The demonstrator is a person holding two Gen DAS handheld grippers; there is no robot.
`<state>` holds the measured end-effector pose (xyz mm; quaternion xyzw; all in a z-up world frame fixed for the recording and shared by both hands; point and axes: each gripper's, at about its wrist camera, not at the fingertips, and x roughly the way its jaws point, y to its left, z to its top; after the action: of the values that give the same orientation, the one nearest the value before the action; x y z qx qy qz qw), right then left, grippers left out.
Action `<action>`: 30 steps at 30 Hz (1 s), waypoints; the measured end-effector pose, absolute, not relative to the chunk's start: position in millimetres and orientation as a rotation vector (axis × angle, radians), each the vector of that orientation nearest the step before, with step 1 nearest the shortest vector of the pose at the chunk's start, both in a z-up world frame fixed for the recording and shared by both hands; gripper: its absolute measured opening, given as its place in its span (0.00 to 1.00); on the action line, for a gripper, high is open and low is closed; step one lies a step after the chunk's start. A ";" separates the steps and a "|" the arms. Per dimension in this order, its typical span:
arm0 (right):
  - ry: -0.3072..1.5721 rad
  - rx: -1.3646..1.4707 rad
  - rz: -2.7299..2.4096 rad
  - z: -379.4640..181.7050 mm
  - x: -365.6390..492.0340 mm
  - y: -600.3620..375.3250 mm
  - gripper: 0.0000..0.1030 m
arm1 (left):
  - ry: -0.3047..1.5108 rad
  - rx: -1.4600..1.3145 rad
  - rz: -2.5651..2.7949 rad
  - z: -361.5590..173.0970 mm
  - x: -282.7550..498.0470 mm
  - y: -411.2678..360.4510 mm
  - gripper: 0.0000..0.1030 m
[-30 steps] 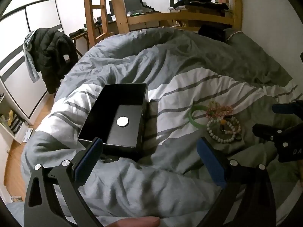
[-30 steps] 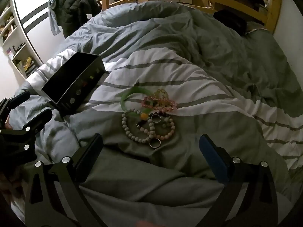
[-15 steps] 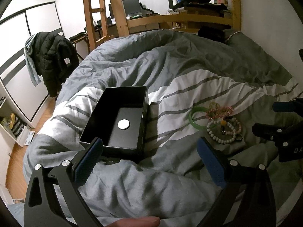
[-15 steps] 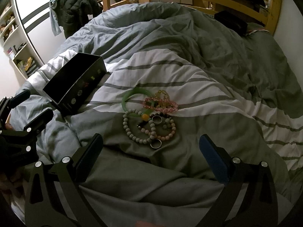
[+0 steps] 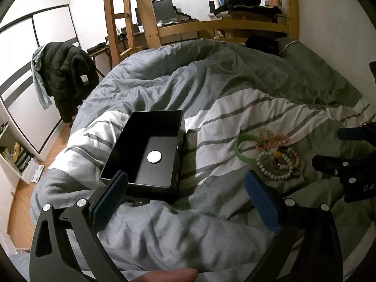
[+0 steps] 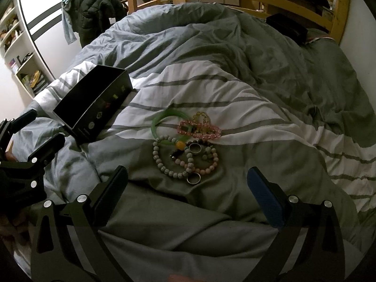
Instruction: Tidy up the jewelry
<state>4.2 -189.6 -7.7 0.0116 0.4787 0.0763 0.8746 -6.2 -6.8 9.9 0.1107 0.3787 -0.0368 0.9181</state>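
Bed with rumpled grey and white striped blanket fills both views. Black jacket hangs past bed's far side. Open black box sits on blanket, small white disc on its floor. Left claw wide open, holding nothing, just in front of box. Right claw wide open, holding nothing, close to jewelry. Jewelry pile lies on blanket, right of box, apart from it: green bangle, pink bead bracelet, white bead bracelet, two metal rings.
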 end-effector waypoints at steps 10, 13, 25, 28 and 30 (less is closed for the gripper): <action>1.000 0.023 0.159 -7.5 3.9 -189.3 0.97 | 0.778 0.228 -0.075 9.8 -6.7 -7.3 0.95; 1.000 0.023 0.157 -7.7 4.0 -189.3 0.97 | 0.778 0.229 -0.074 9.5 -6.8 -7.1 0.95; 1.007 0.025 0.160 -10.0 3.0 -190.2 0.97 | 0.782 0.237 -0.077 8.7 -9.6 -5.8 0.95; 1.024 0.026 0.160 -15.2 5.5 -191.0 0.97 | 0.791 0.242 -0.093 7.0 -8.2 -5.5 0.95; 1.038 0.016 0.153 -20.5 8.9 -191.8 0.97 | 0.801 0.241 -0.110 2.8 -5.3 -8.0 0.95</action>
<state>8.9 -191.8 -20.5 0.0074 0.4957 0.0729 0.8654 -5.3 -8.0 2.8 0.1170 0.3888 -0.0533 0.9123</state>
